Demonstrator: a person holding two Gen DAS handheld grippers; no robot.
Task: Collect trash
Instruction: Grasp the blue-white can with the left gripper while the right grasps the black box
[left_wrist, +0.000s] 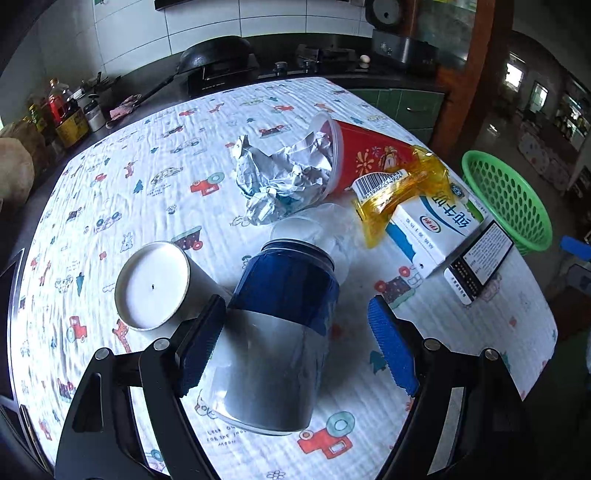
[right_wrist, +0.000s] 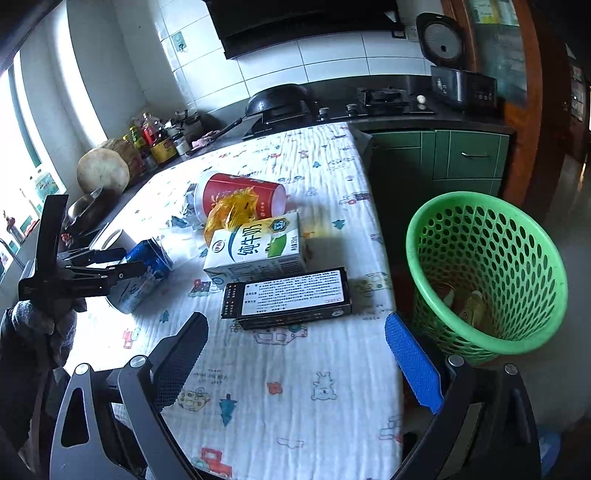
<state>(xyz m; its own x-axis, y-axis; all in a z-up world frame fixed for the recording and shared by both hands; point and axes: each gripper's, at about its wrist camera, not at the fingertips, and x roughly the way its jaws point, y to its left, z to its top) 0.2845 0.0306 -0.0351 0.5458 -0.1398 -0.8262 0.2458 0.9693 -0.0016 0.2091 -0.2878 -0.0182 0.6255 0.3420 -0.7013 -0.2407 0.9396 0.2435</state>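
A blue and white jar (left_wrist: 280, 332) lies on its side on the printed tablecloth (left_wrist: 155, 184). My left gripper (left_wrist: 295, 332) is open, its jaws on either side of the jar, not closed on it. It shows from the side in the right wrist view (right_wrist: 122, 269) around the jar (right_wrist: 144, 273). My right gripper (right_wrist: 295, 354) is open and empty above the table's near edge, just short of a black box (right_wrist: 288, 297). Behind the box lie a milk carton (right_wrist: 258, 247), a yellow wrapper (right_wrist: 232, 210) and a red cup (right_wrist: 240, 194). A green basket (right_wrist: 484, 273) stands on the floor to the right.
A white paper cup (left_wrist: 155, 286), crumpled foil (left_wrist: 284, 173) and clear plastic (left_wrist: 321, 229) lie by the jar. The counter behind holds a wok (right_wrist: 277, 99), bottles (right_wrist: 151, 138) and a rice cooker (right_wrist: 454, 74). Green cabinets (right_wrist: 461, 155) stand beyond the table's right edge.
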